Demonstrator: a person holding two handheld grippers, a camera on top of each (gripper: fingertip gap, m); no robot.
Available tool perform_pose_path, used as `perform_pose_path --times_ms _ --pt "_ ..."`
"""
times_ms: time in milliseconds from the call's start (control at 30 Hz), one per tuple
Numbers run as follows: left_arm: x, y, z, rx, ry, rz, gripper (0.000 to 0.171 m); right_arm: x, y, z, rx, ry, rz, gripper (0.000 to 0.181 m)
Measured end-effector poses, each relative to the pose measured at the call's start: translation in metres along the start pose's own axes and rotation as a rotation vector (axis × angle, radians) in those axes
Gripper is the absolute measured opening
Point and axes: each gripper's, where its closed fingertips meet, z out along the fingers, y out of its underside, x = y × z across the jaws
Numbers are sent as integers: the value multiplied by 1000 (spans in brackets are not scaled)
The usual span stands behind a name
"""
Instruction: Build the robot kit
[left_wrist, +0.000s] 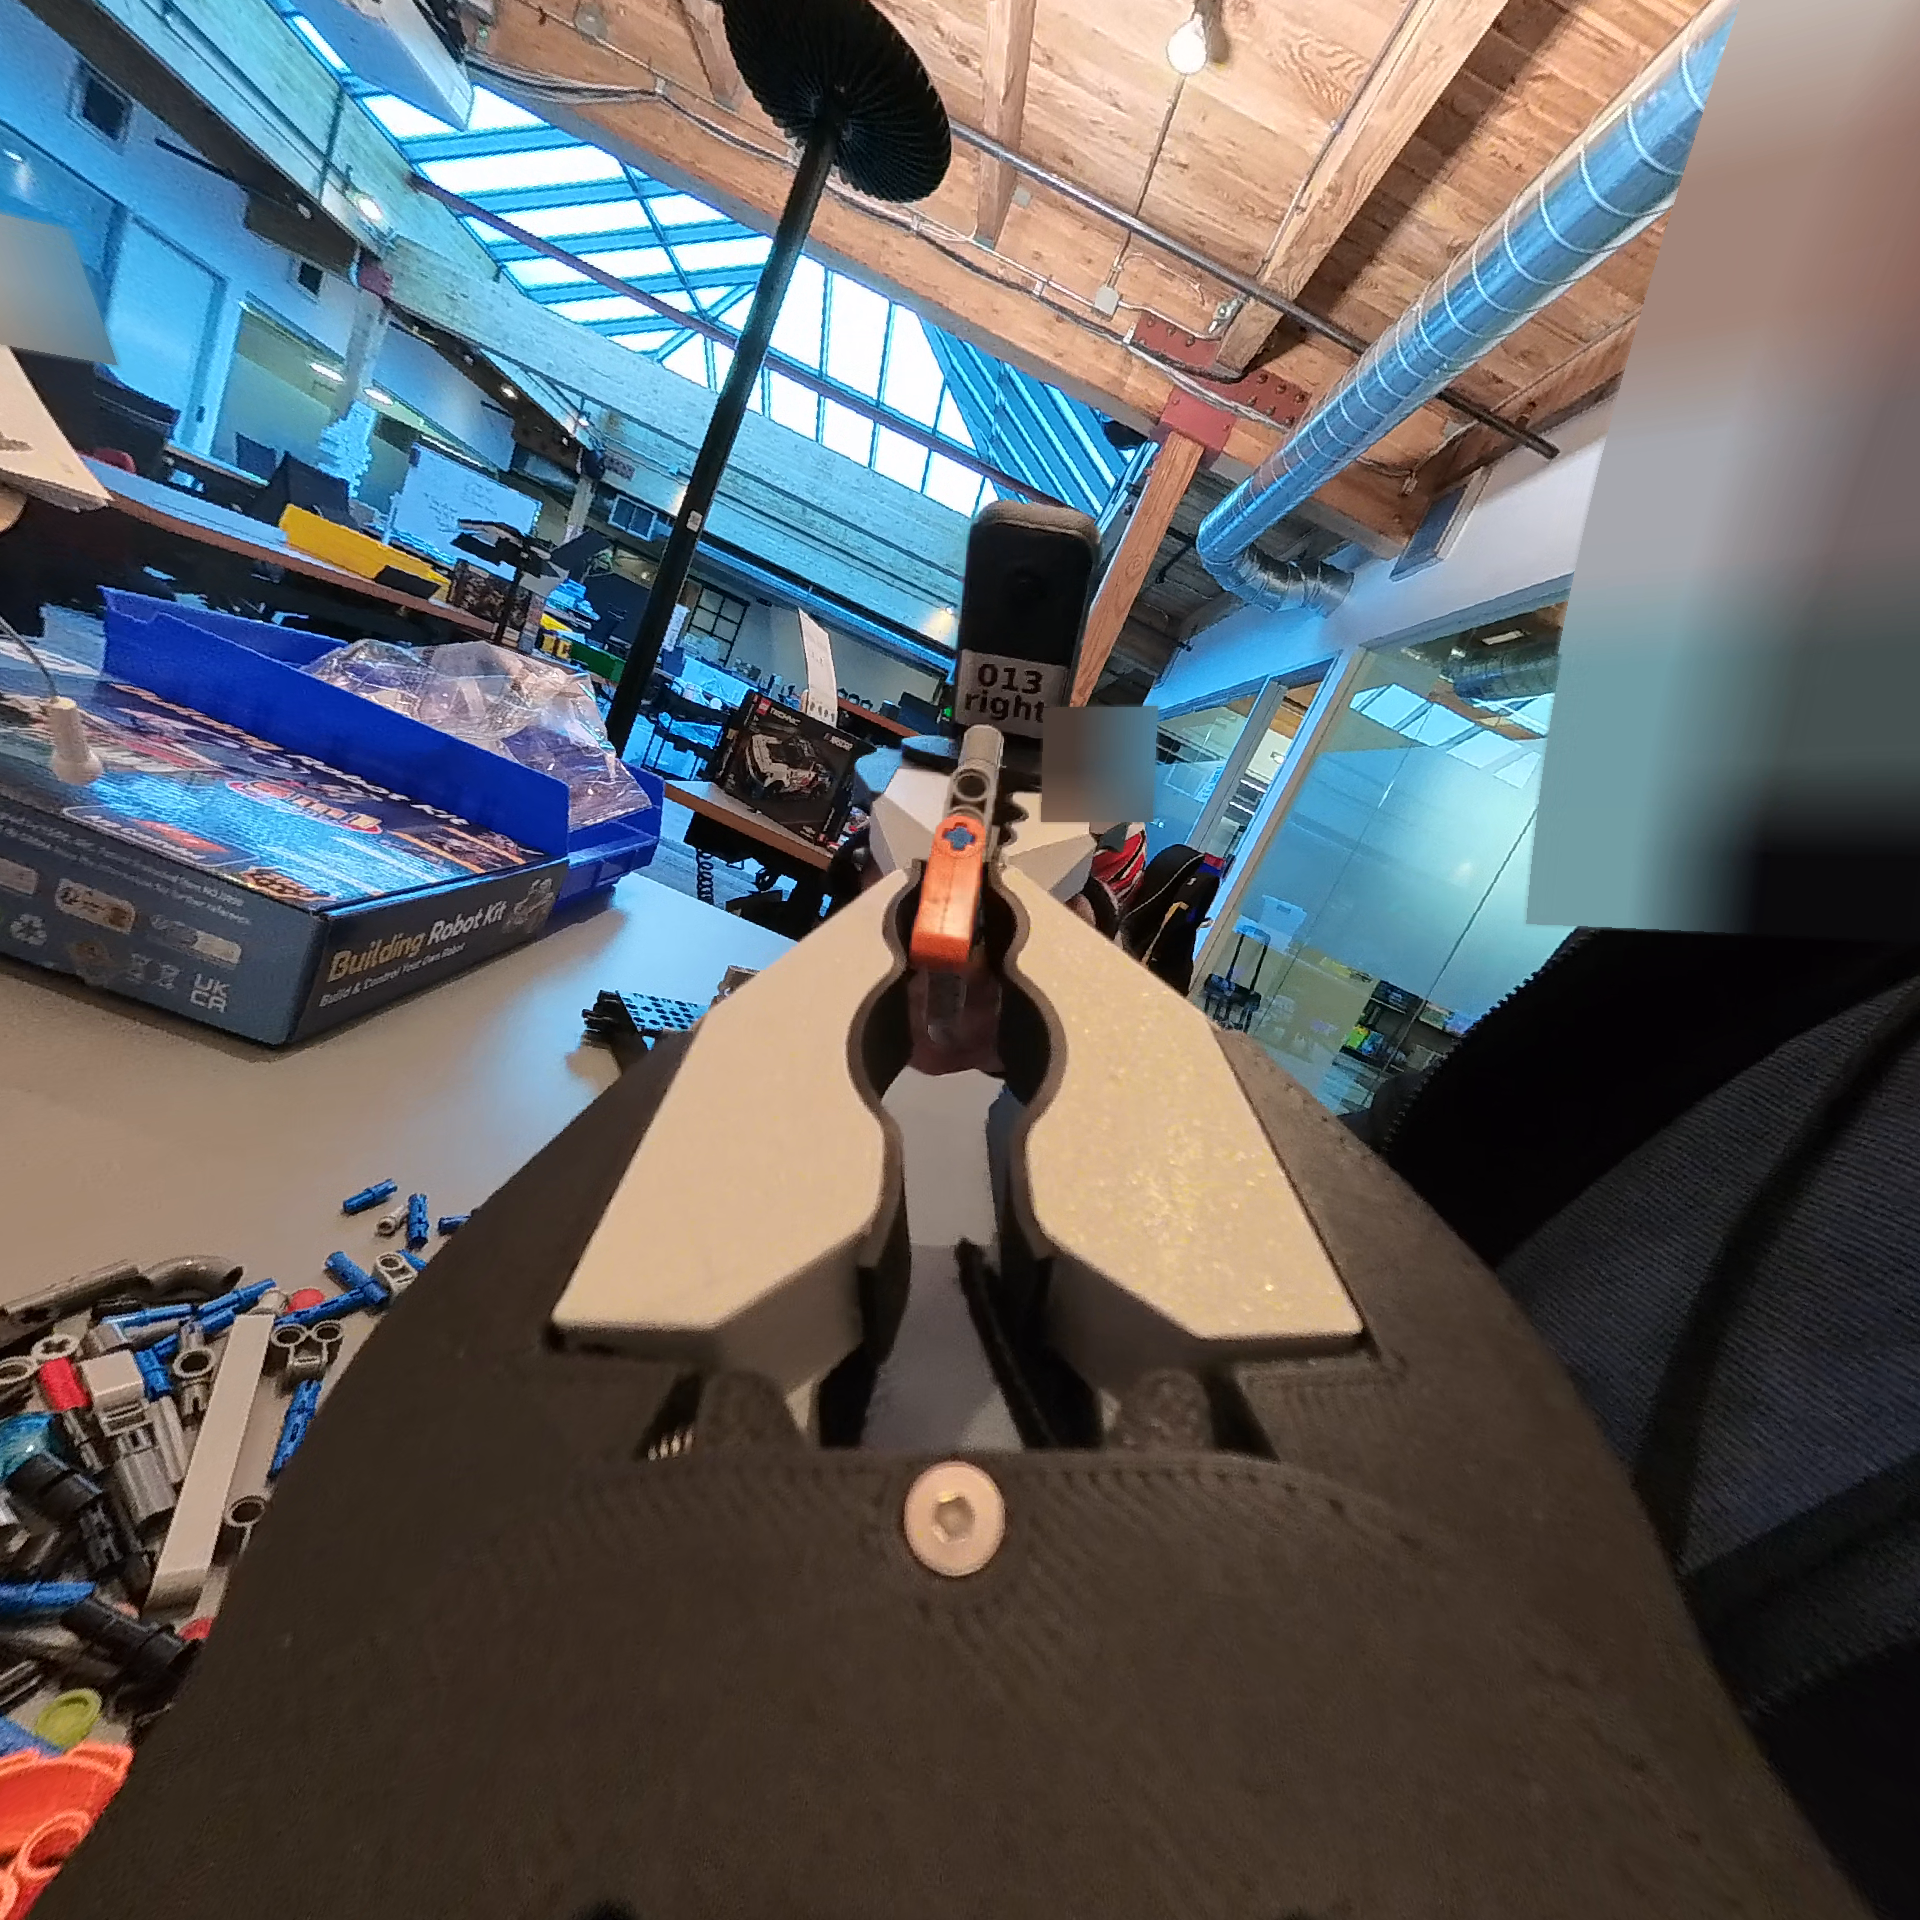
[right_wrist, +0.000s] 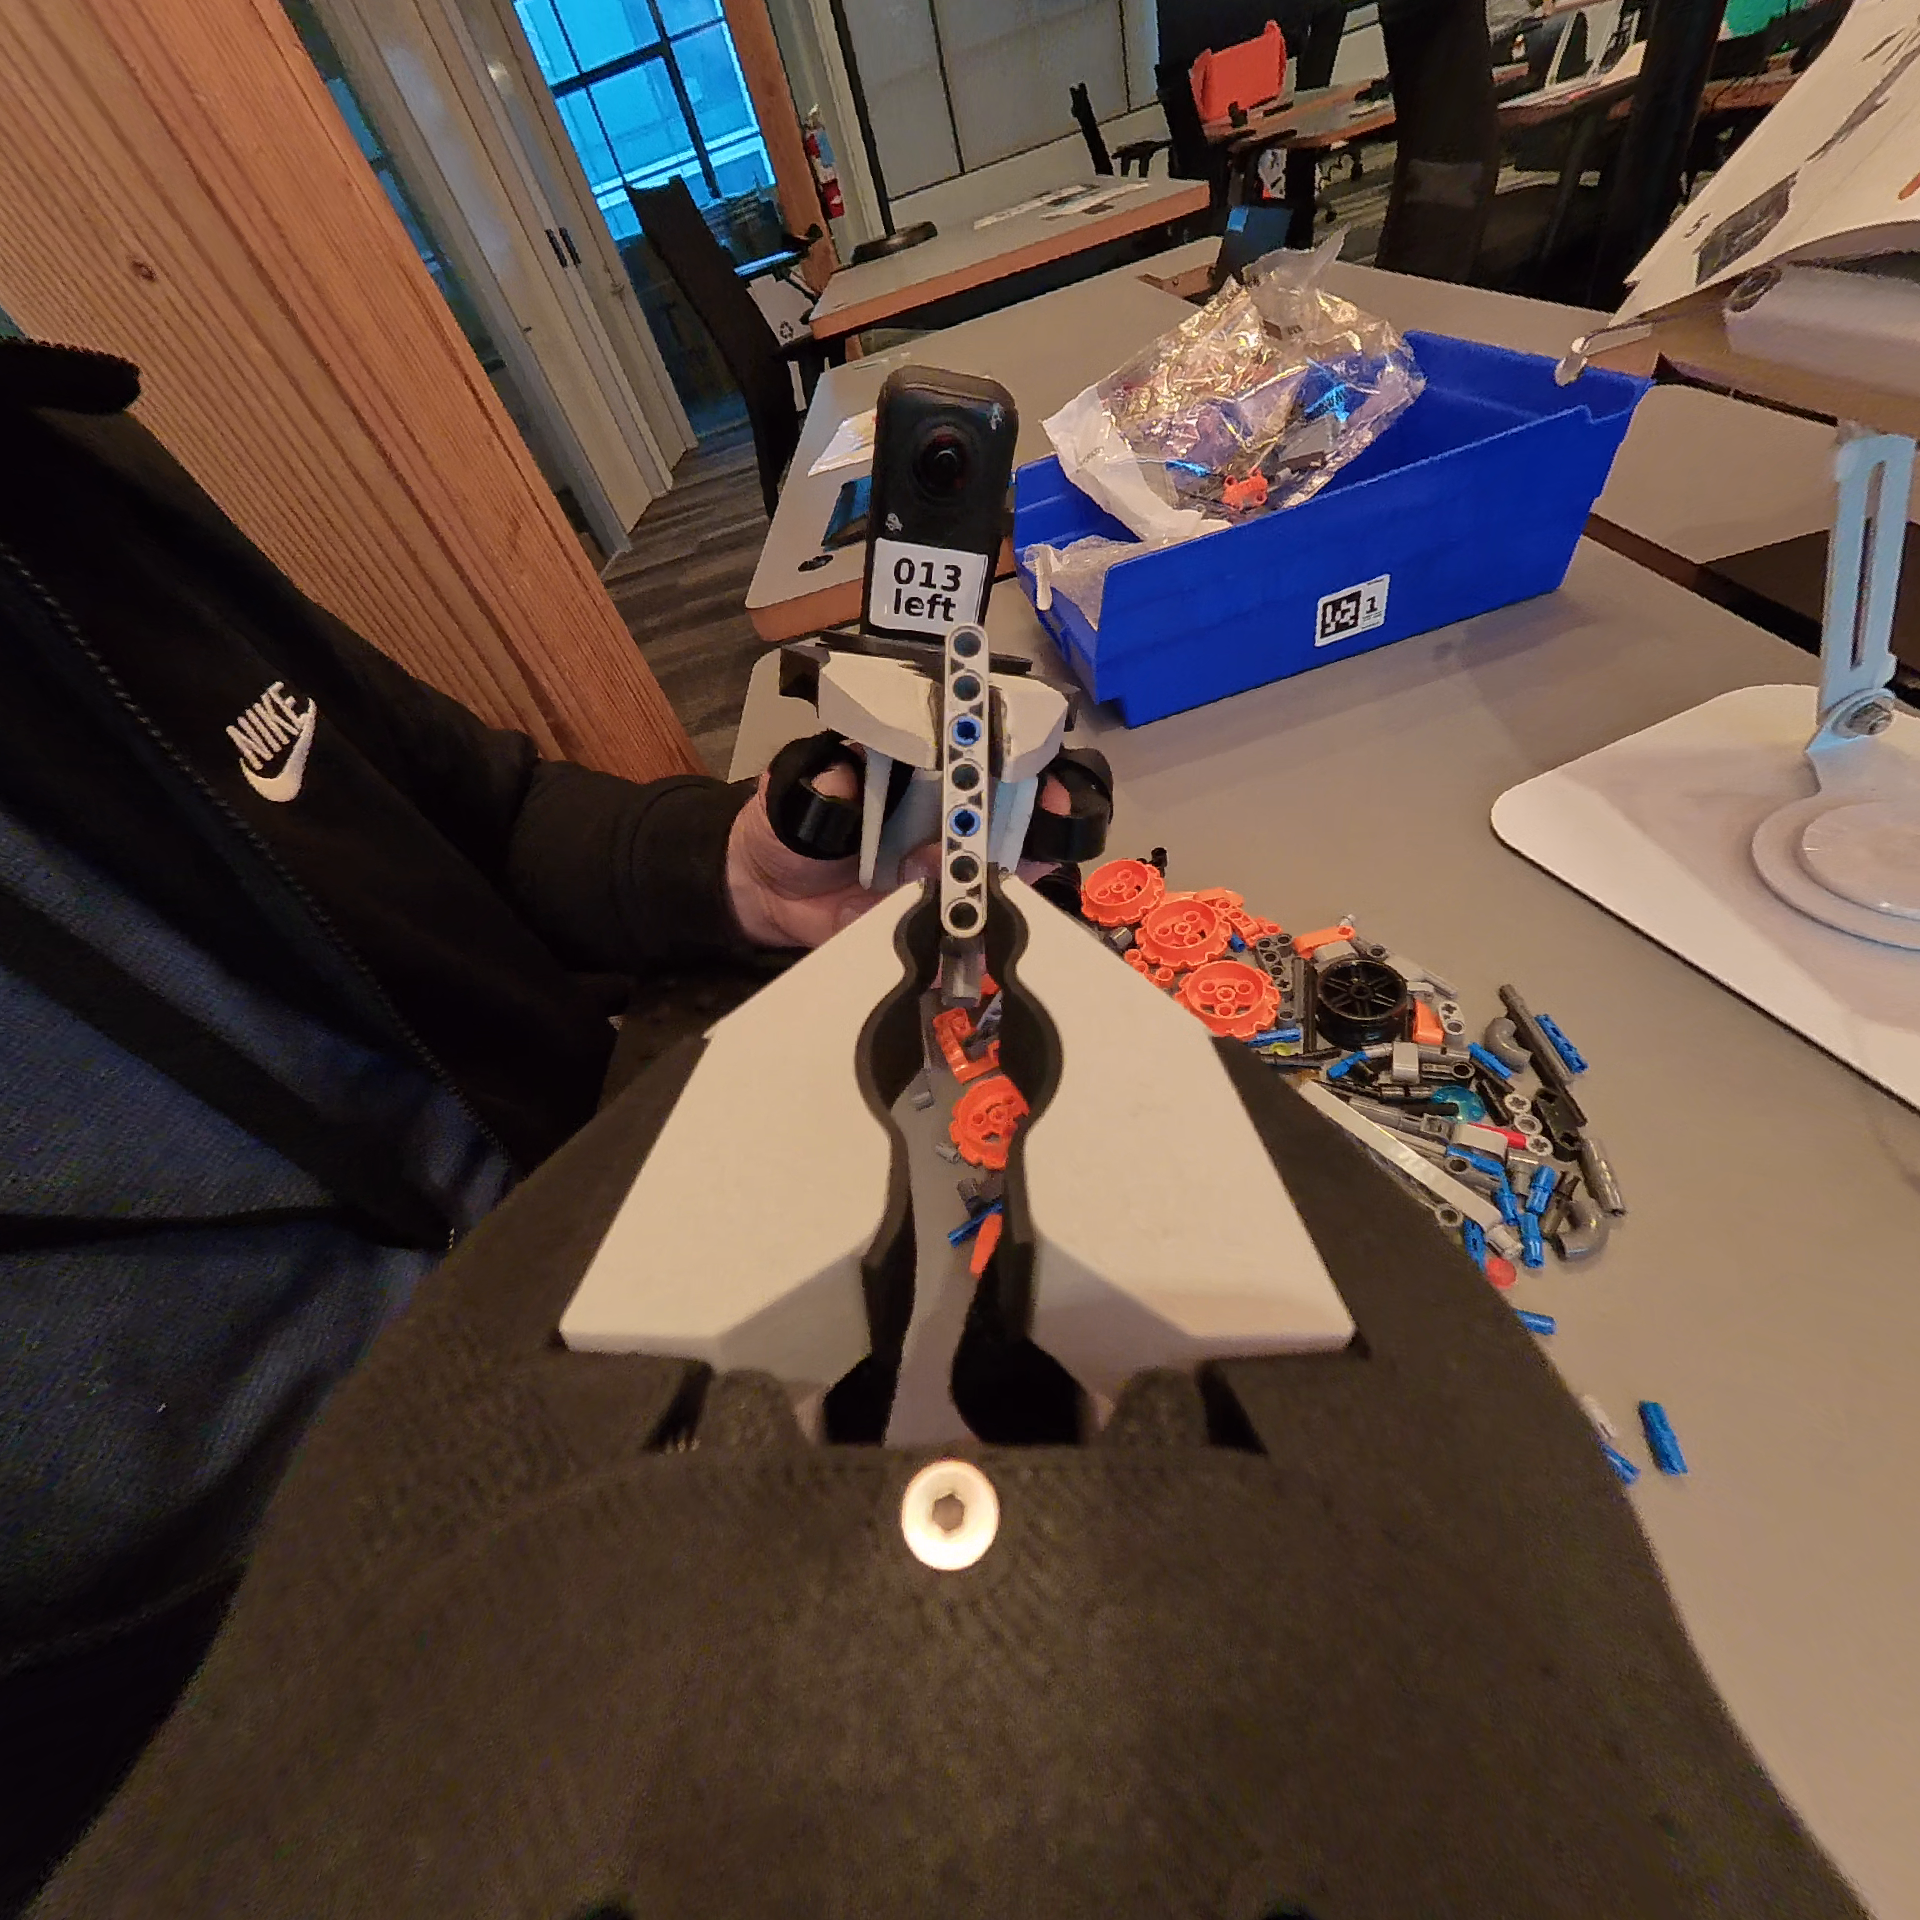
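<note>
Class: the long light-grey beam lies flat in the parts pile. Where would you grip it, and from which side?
From above, most likely, pinching the long light-grey beam across its narrow width near mid-length: it lies flat, its long edges are straight and parallel, and loose pieces crowd its sides.

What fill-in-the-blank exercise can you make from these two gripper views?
1. The left gripper is shut on an ___ piece.
2. The right gripper grips a grey beam carrying ___ pins.
3. The plastic bag lies in the blue ___.
Missing words: orange; blue; bin.
</note>
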Motion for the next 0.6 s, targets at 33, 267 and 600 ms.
perform_pose_path --times_ms 33,267,600 --pt "0 1 0 -4 -2 2 7 0 1 0 -6 2 -1 6" --pt "-8 2 -1 -12 -55 40 11 6 2 -11 4 26 11 6" --pt "-15 6 -1 -43 -90 58 16 19 2 -46 17 103 17 6"
